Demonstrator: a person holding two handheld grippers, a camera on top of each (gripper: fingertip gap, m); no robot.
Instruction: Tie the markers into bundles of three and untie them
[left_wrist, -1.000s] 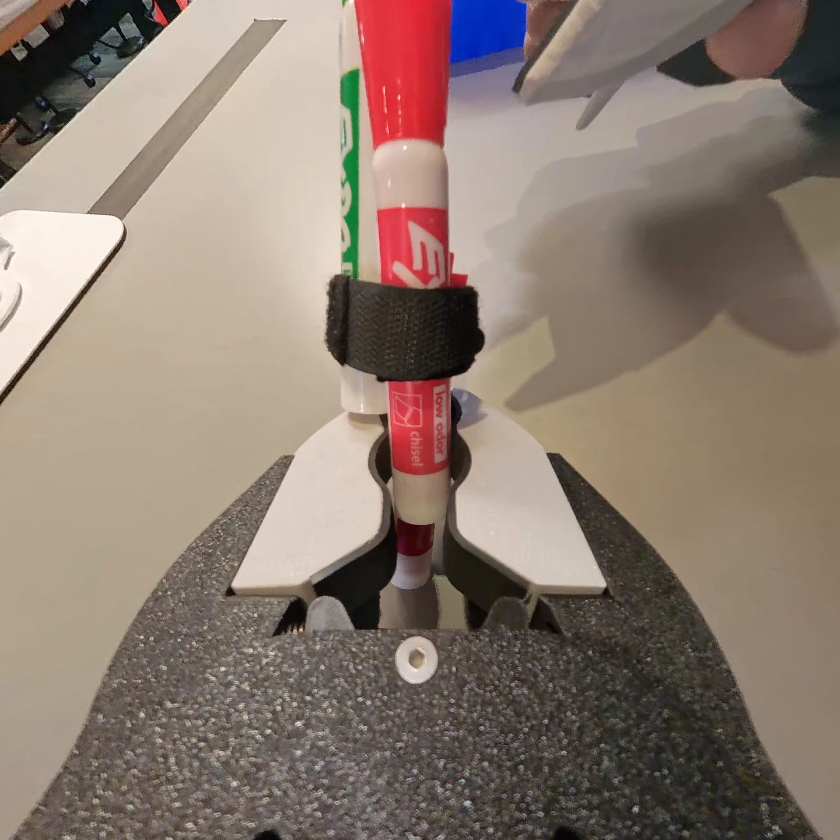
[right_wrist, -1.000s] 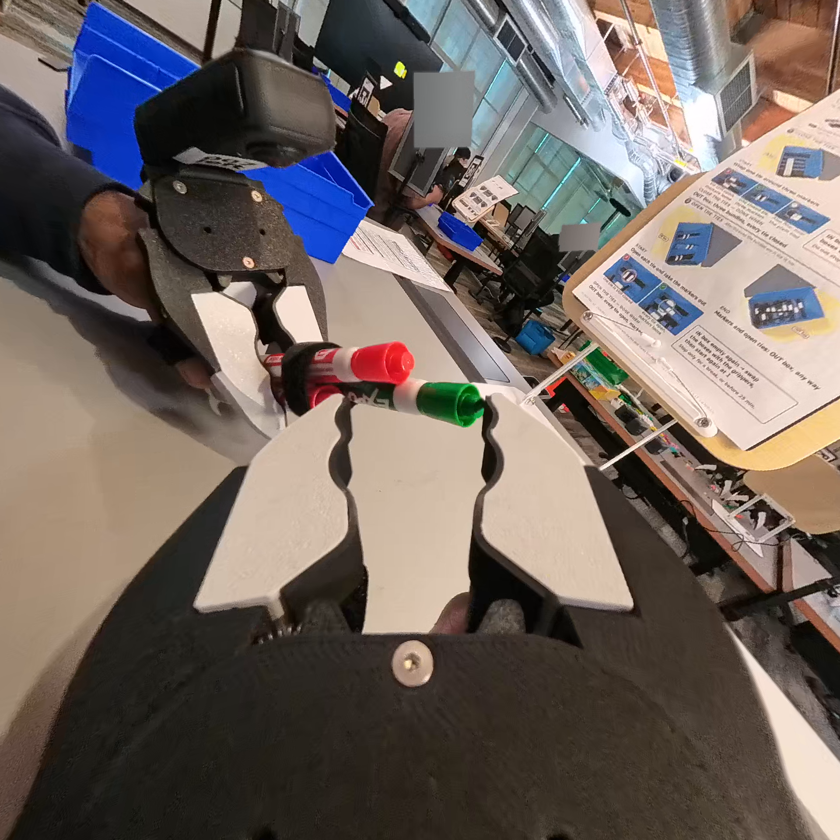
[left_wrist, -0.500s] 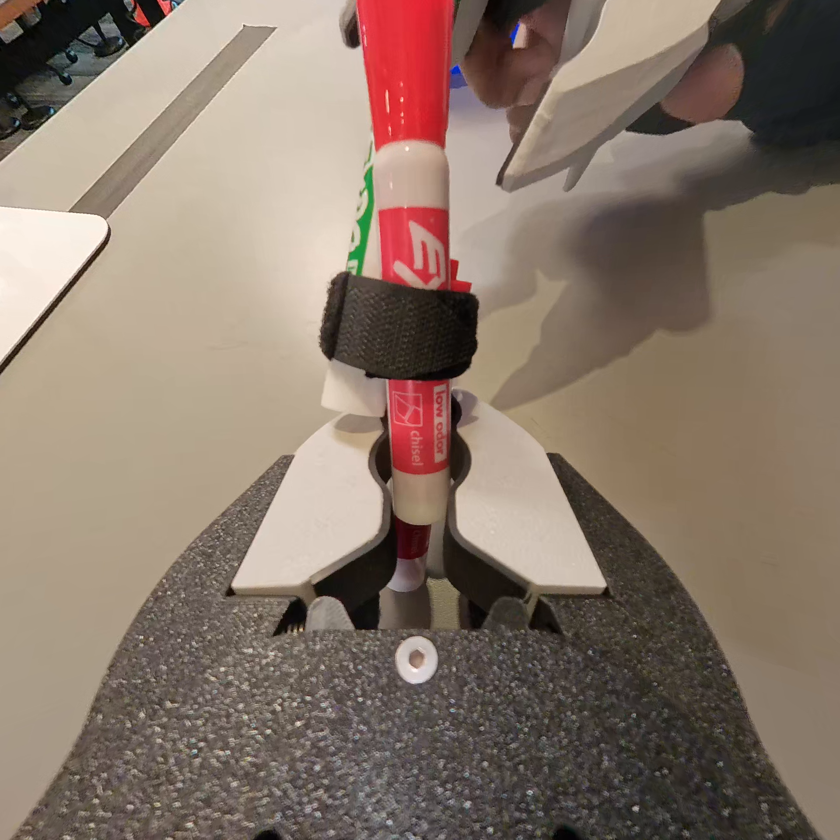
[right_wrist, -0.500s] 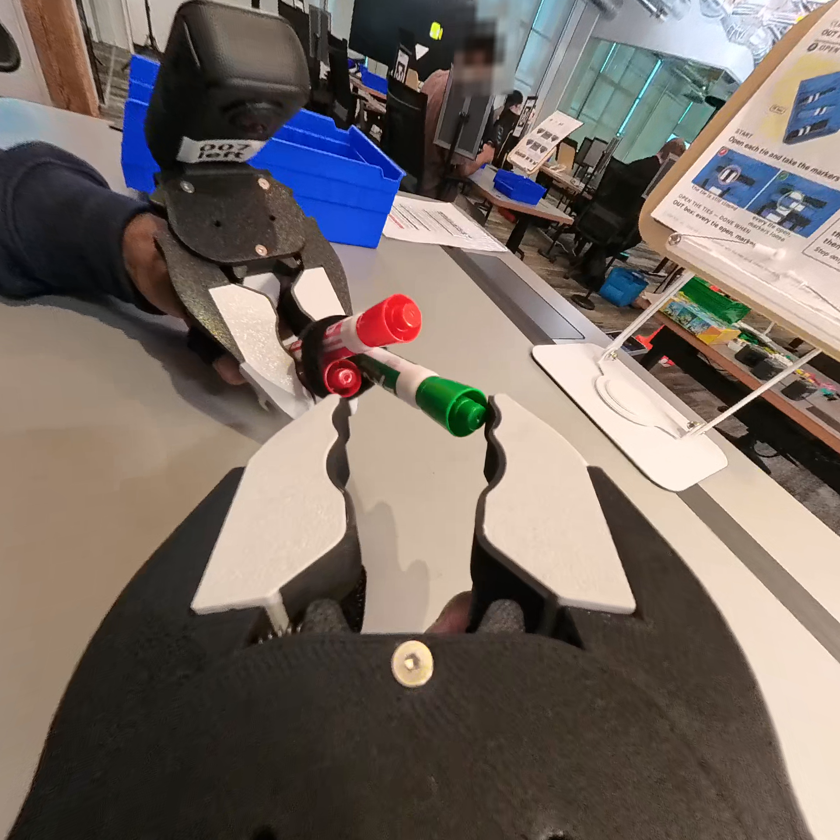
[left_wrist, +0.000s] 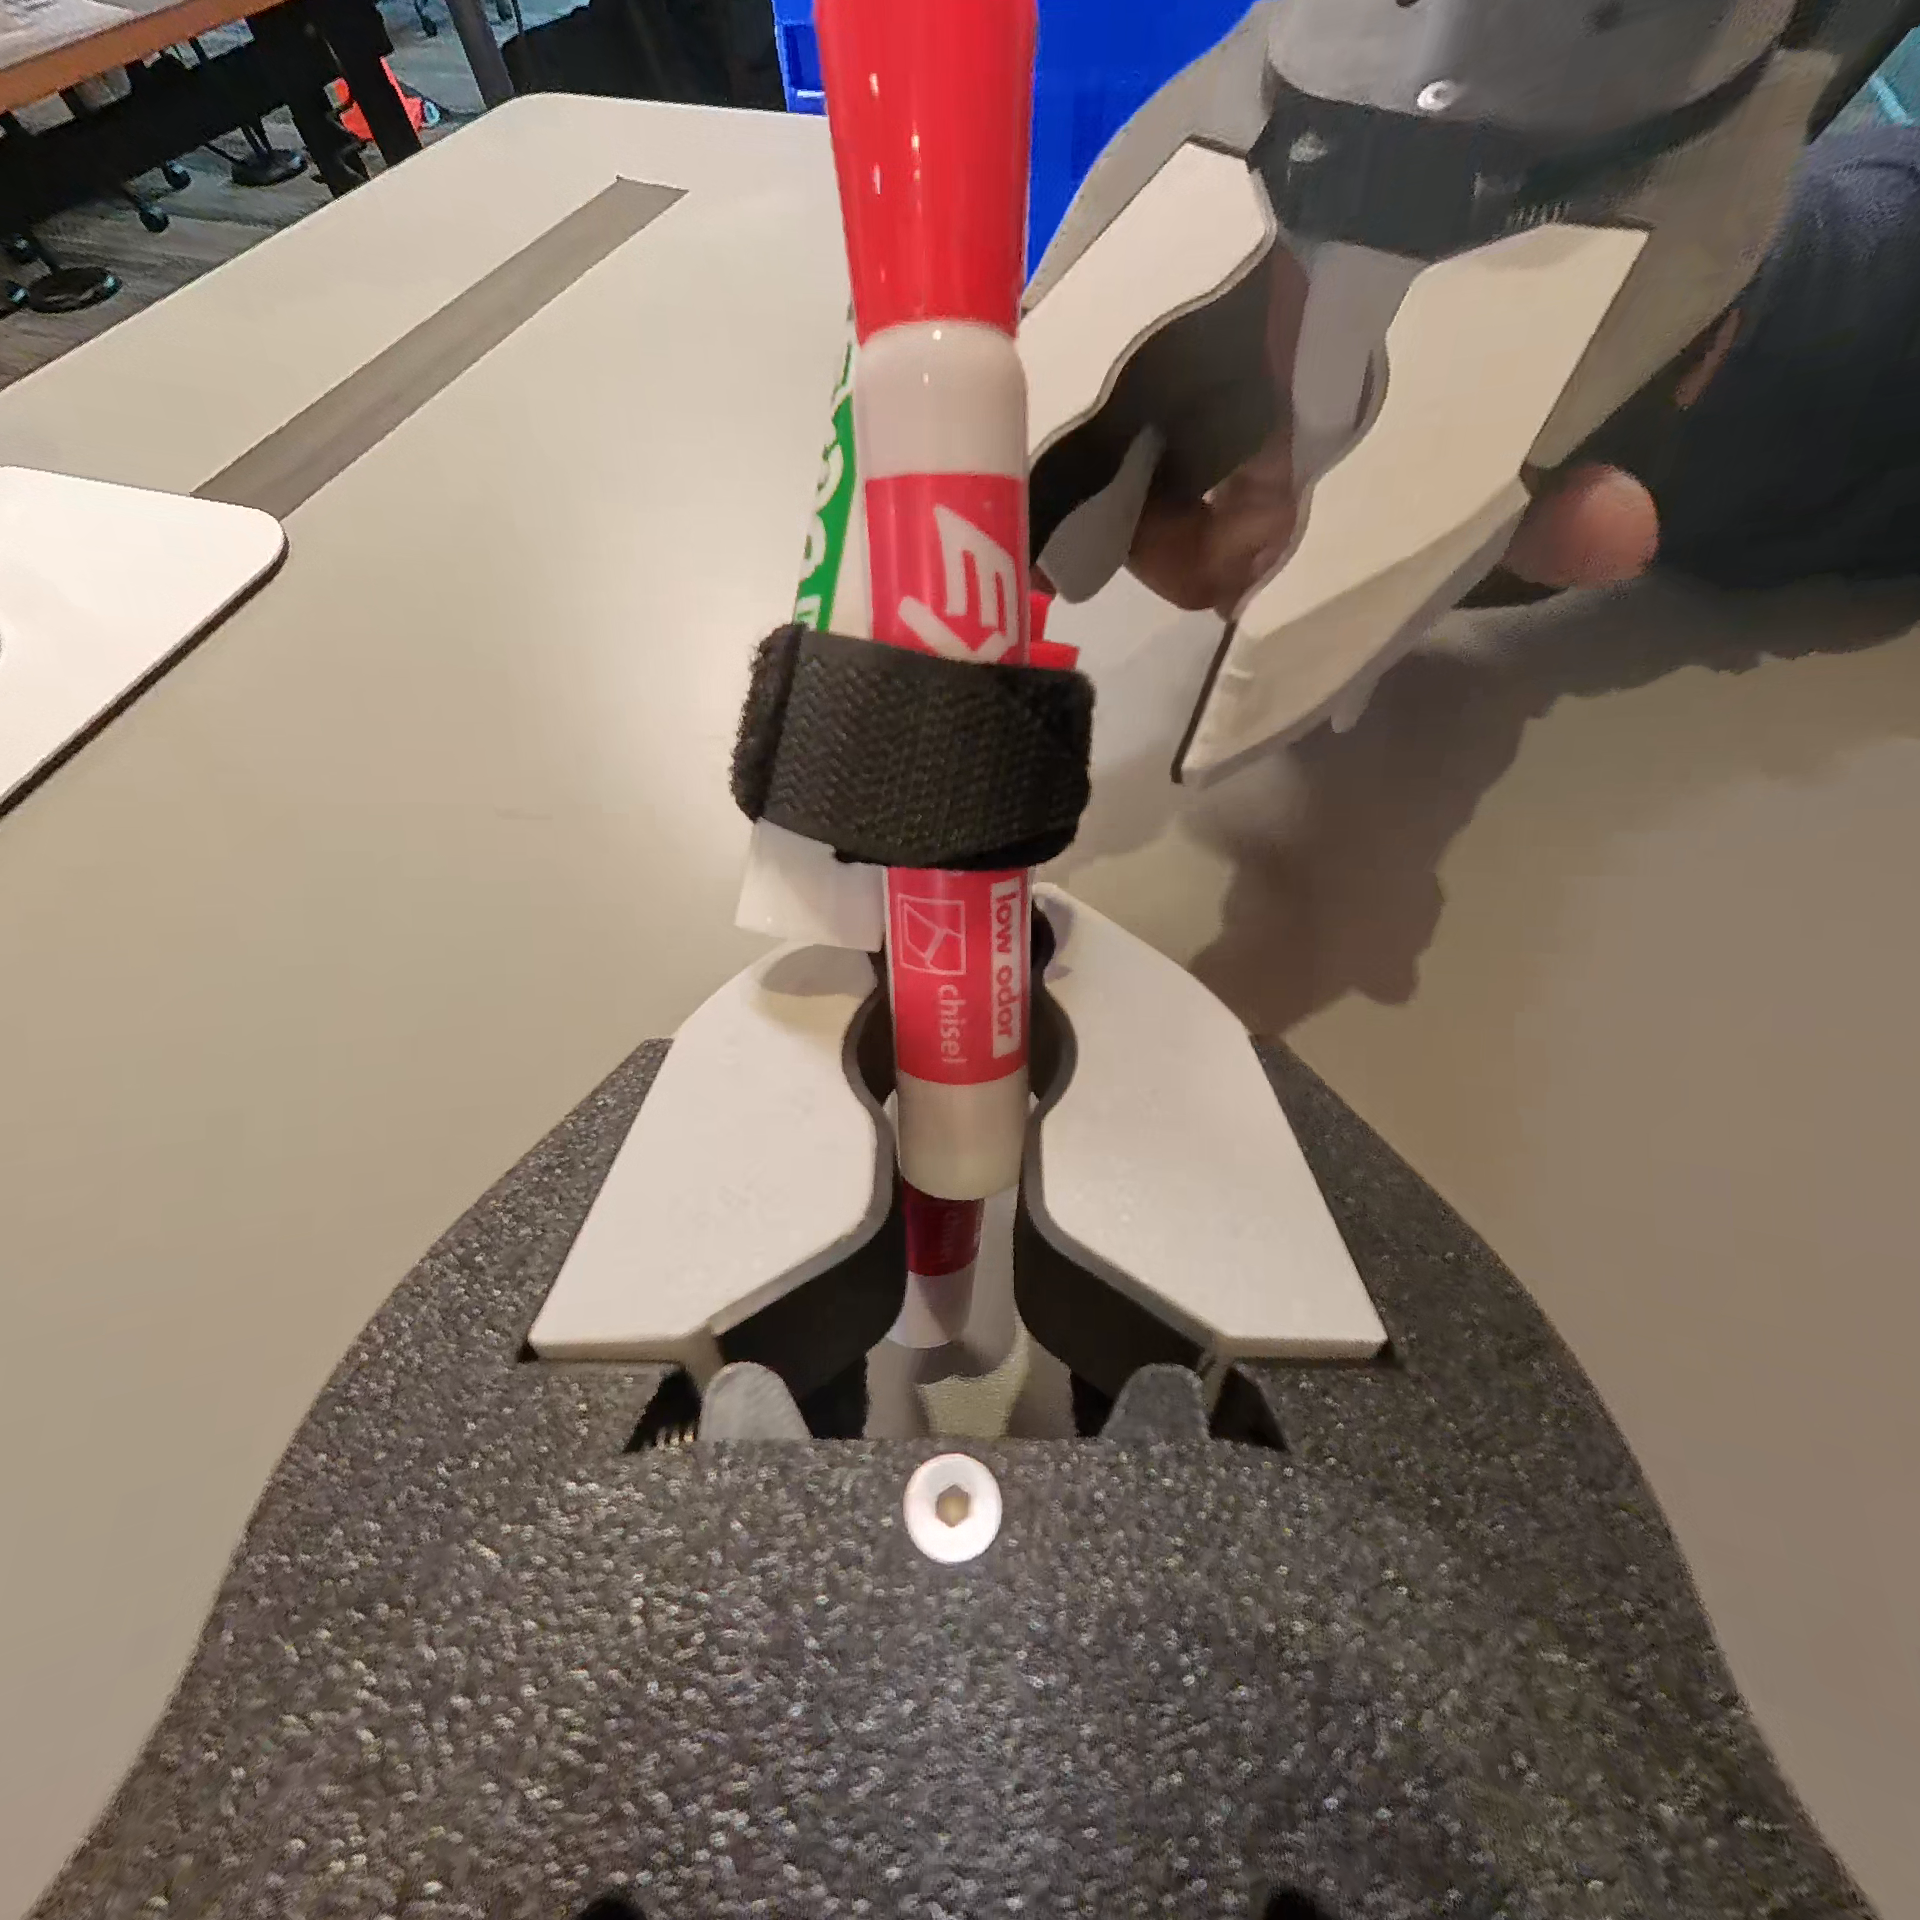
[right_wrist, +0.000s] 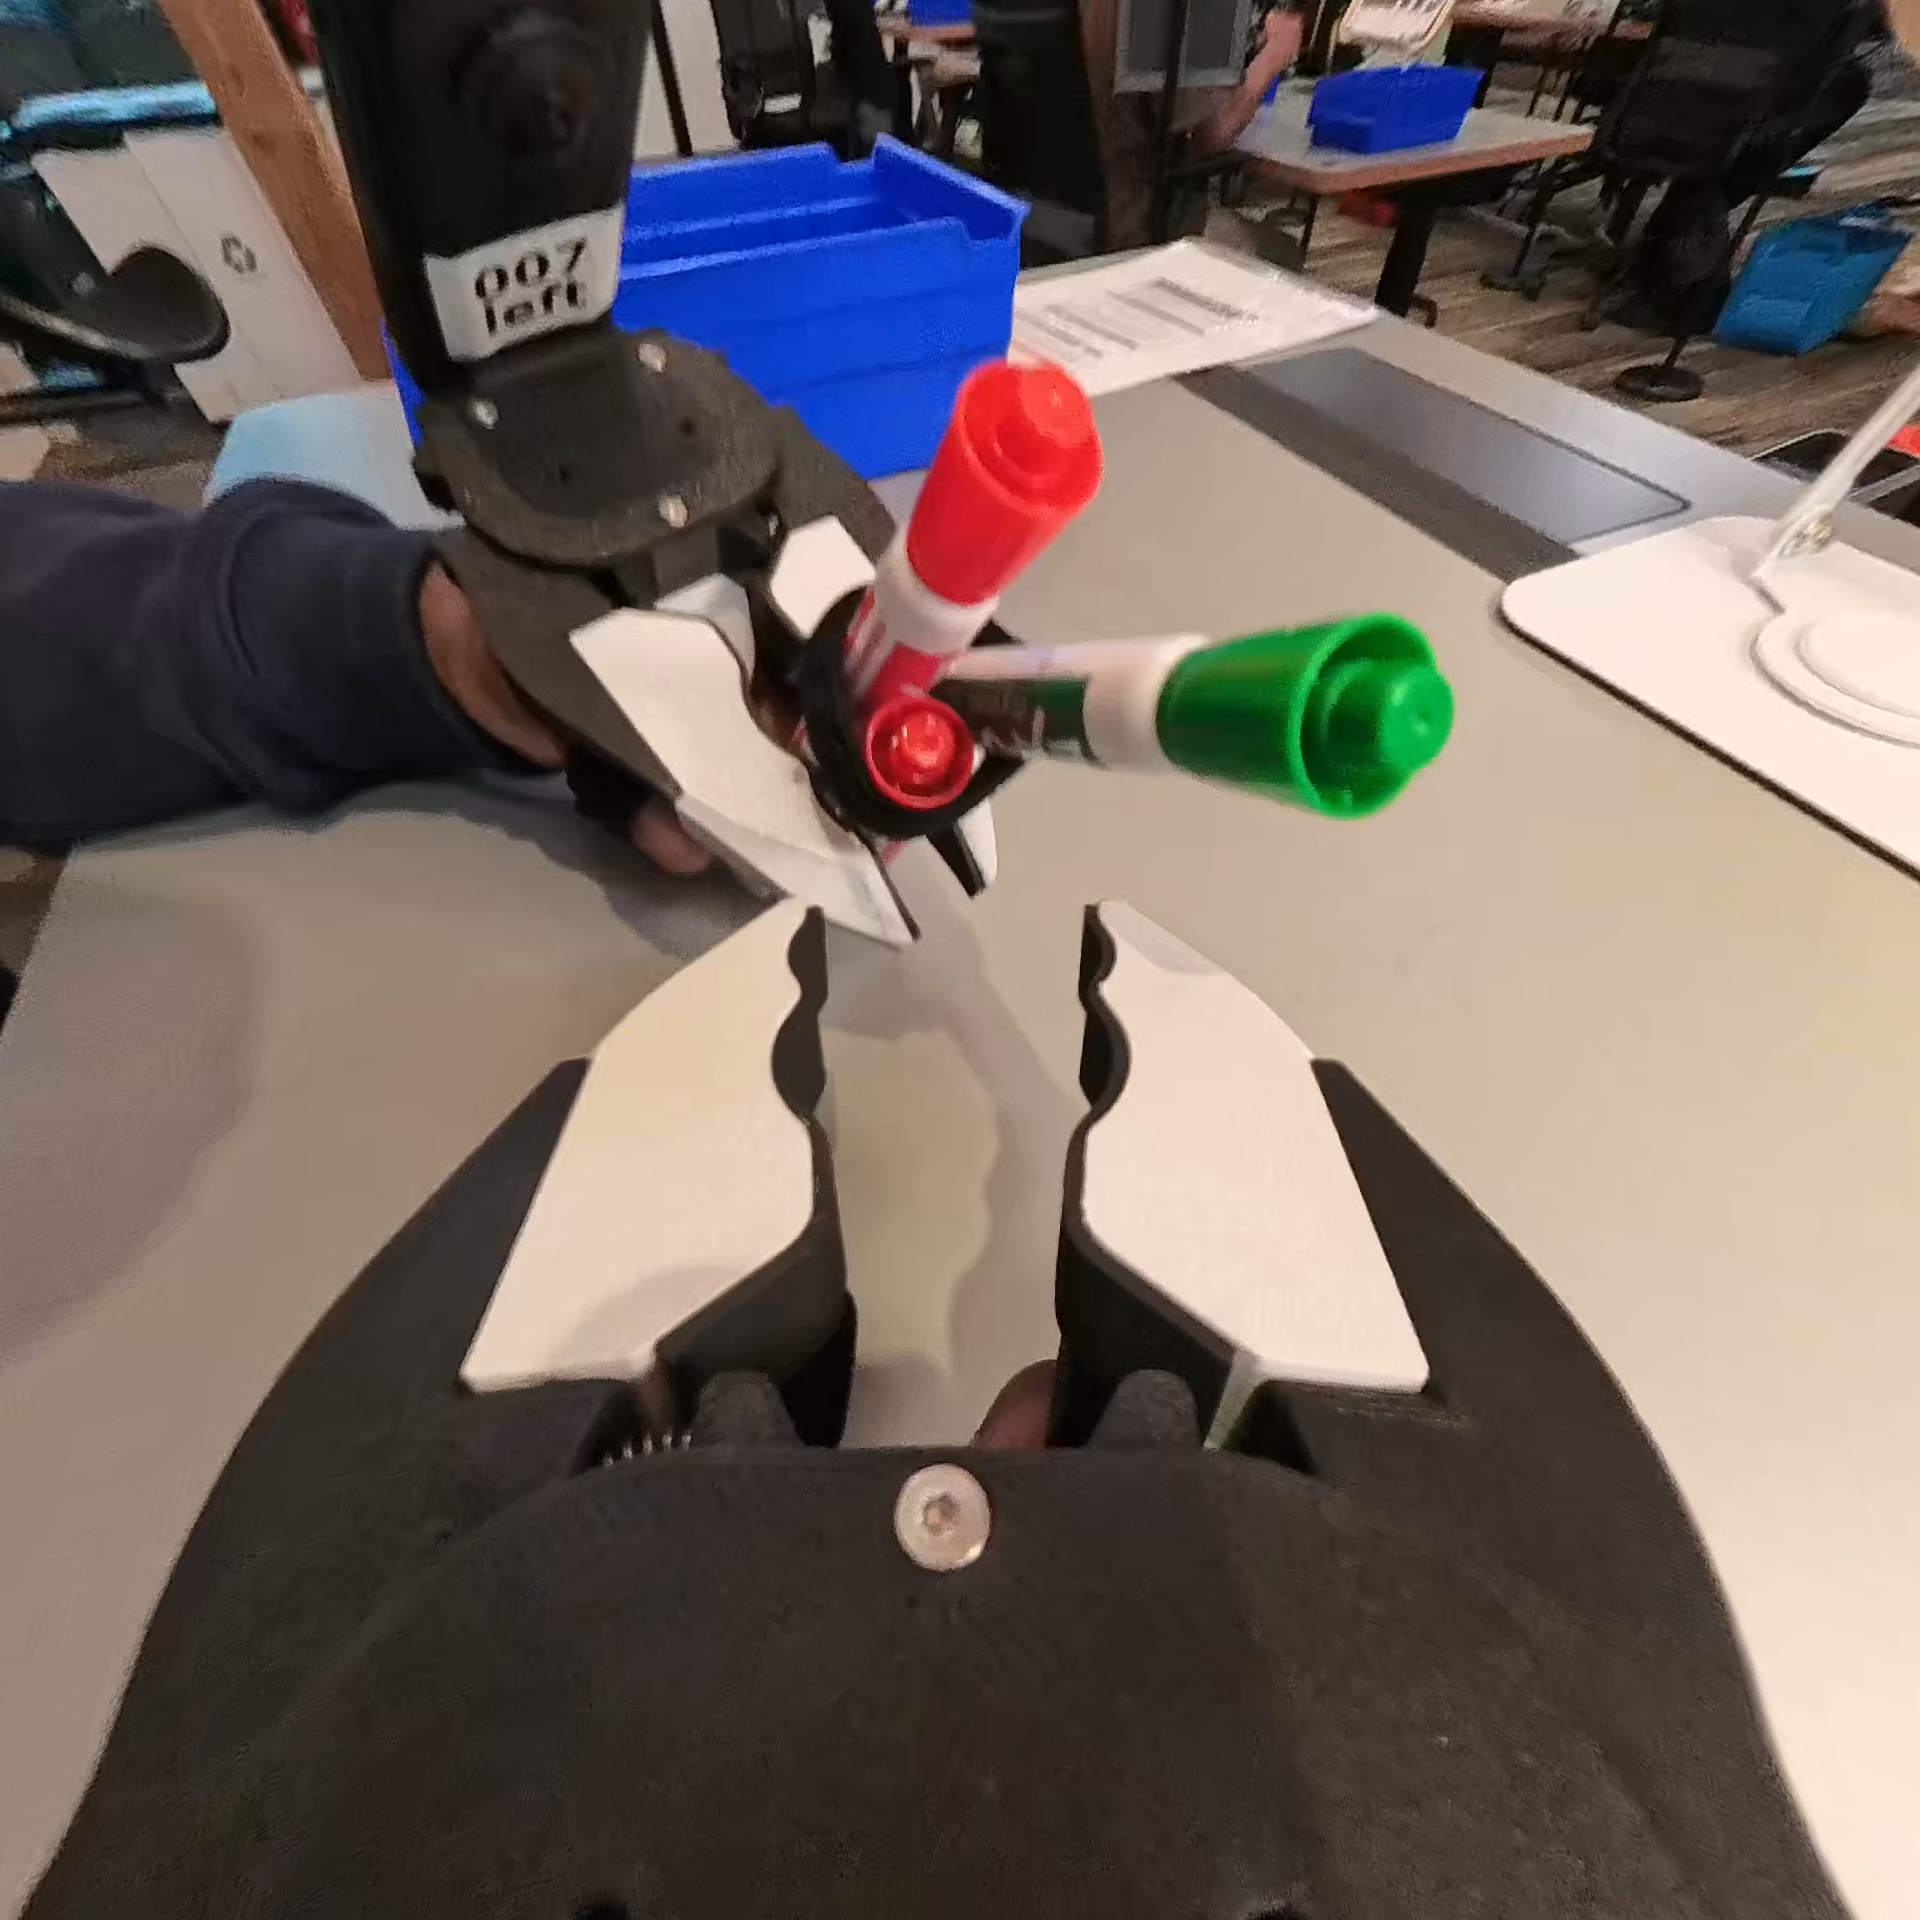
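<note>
My left gripper (left_wrist: 951, 966) is shut on a red marker (left_wrist: 940, 436) that points away from me. A black hook-and-loop strap (left_wrist: 914, 769) binds it with a green marker (left_wrist: 831, 499) and a second red marker (right_wrist: 920, 748). In the right wrist view the top red marker's cap (right_wrist: 997, 488) points up and the green cap (right_wrist: 1299, 717) splays out to the right. My right gripper (right_wrist: 951, 925) is open and empty, with its tips just below the left gripper (right_wrist: 935, 883) and the strap. It also shows in the left wrist view (left_wrist: 1143, 665), right of the bundle.
The beige table (left_wrist: 416, 935) has a grey inset strip (left_wrist: 436, 332). A white stand base (right_wrist: 1714, 665) sits to one side and also shows in the left wrist view (left_wrist: 104, 582). A blue bin (right_wrist: 831, 270) and a paper sheet (right_wrist: 1174, 312) lie at the far edge. Both grippers' tips are close together, under 4 cm apart.
My right gripper has come in close to the strapped end of the bundle. The green marker has splayed further out from the red ones. My left gripper keeps its hold.
</note>
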